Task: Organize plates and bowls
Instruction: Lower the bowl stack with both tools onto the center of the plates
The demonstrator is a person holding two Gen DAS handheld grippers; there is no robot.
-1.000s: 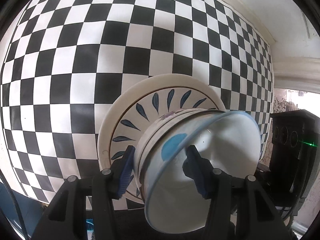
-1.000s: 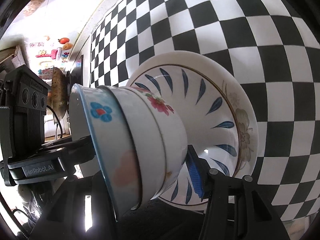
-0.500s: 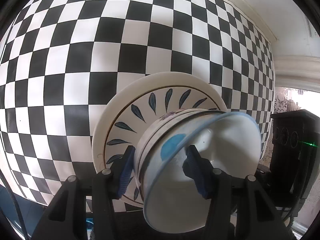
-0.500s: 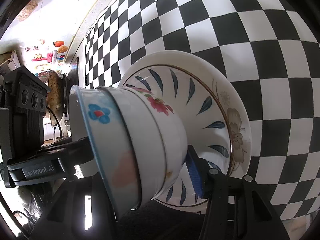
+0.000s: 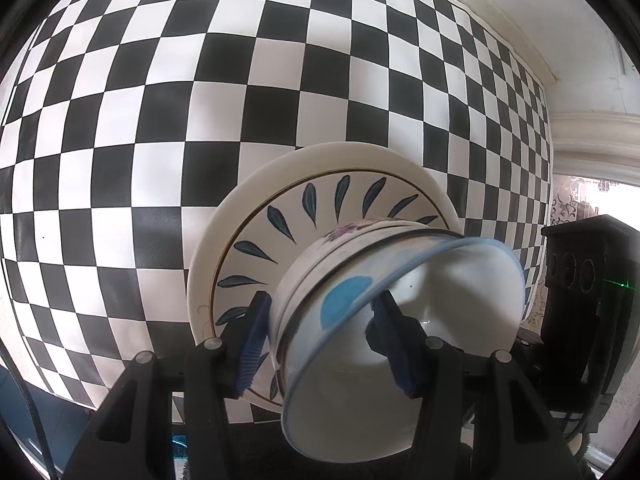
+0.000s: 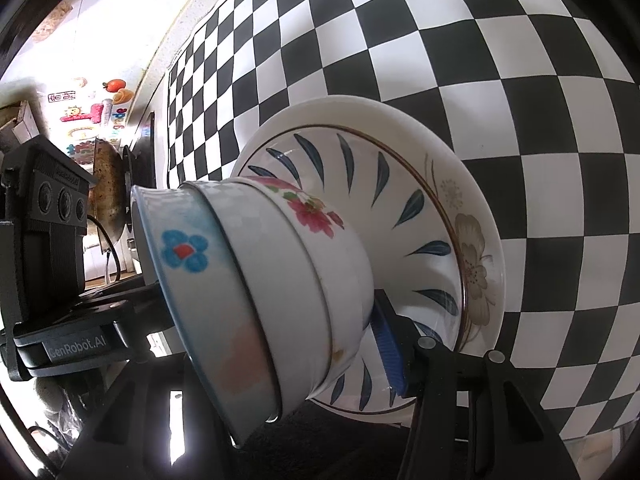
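A stack of nested bowls (image 5: 360, 280) sits on a blue-leaf plate (image 5: 304, 216), which lies on a larger white floral plate (image 6: 472, 240). The top bowl (image 6: 188, 264) has a blue rim and a blue flower; below it is a bowl with pink flowers (image 6: 316, 216). My left gripper (image 5: 320, 320) is shut on the bowl stack's wall, one finger outside, one inside the top bowl. My right gripper (image 6: 304, 344) grips the same stack from the opposite side; only its right finger (image 6: 386, 344) shows, pressed to the bowls.
The plates rest on a black-and-white checkered cloth (image 5: 160, 120). The other gripper's black body (image 5: 584, 280) shows at the right edge of the left view. A wall with stickers (image 6: 92, 112) lies beyond the table.
The plates and bowls have shifted slightly relative to the checkered cloth, the stack sliding a little toward the right in the left view. Both grips unchanged.
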